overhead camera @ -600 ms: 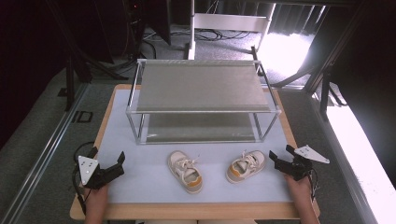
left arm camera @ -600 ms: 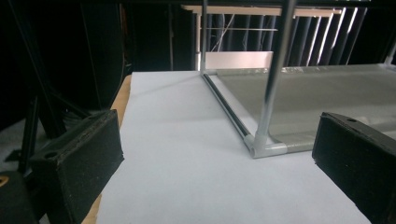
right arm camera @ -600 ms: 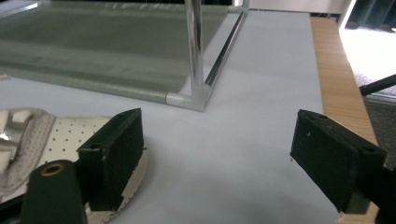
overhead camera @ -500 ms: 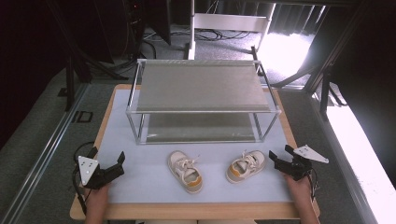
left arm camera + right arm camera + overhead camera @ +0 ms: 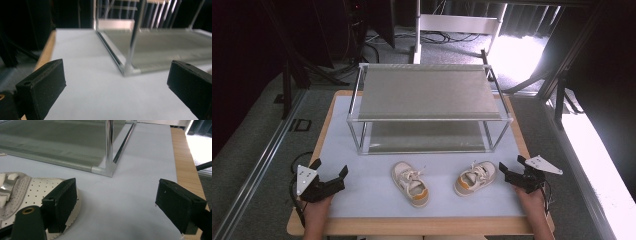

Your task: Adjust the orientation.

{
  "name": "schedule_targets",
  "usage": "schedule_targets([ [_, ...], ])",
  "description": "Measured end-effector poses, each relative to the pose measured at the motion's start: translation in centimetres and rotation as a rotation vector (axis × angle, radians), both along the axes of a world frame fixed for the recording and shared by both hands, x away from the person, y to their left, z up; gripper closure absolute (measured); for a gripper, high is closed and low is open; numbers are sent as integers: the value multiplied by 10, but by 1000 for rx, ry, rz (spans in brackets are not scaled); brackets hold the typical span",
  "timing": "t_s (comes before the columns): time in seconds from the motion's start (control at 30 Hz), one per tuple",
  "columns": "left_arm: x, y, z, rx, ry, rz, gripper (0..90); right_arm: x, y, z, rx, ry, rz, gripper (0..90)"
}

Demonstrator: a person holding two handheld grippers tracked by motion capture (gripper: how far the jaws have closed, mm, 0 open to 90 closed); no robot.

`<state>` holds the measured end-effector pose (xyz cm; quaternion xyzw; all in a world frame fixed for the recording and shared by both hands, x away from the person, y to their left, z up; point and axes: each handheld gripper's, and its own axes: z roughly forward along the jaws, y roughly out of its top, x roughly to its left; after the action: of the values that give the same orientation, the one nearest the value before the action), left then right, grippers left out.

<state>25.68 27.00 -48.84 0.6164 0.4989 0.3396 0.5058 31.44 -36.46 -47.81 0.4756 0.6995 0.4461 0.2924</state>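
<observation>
Seen from the high view, a person's two hands rest at the bottom edge of a white-topped table [image 5: 362, 200], each bearing a black two-jaw gripper. At the lower left of the frame, the left gripper [image 5: 331, 176] sits on the white surface with its jaws spread wide and nothing between them; its own view looks past the two black pads (bare white surface between them) to the near corner post of the rack [image 5: 135, 37].

In the middle of the high view stands that two-tier metal rack [image 5: 427, 97], its grey shelves filling the upper centre of the table. Just below it, in the lower centre, lie two small white shoes with orange heels. The left shoe [image 5: 411, 183] lies at a slant, well apart from the left gripper. The right shoe [image 5: 475, 178] lies to its right, nearer the rack's right leg.

At the lower right of the frame, the right gripper [image 5: 507, 171] points toward that right shoe, jaws held wide and gripping nothing. In the right gripper view the shoe's perforated white side [image 5: 37, 192] lies at the lower left, just behind the left-hand pad, while the open gap between the pads shows bare table.
</observation>
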Motion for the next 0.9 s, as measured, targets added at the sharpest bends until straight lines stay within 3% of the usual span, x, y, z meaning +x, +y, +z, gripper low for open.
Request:
schedule_targets([
  [0.13,1,-1,4,-29,36,-40,14,0,0,0,-1,0,2,168],
  [0.2,2,-6,12,-53,57,-89,14,0,0,0,1,1,3,168],
  [0.6,5,-48,46,43,121,-264,15,0,1,0,-12,4,1,182],
  [0.9,7,-81,70,118,177,-448,15,0,5,0,-44,-2,-7,191],
])
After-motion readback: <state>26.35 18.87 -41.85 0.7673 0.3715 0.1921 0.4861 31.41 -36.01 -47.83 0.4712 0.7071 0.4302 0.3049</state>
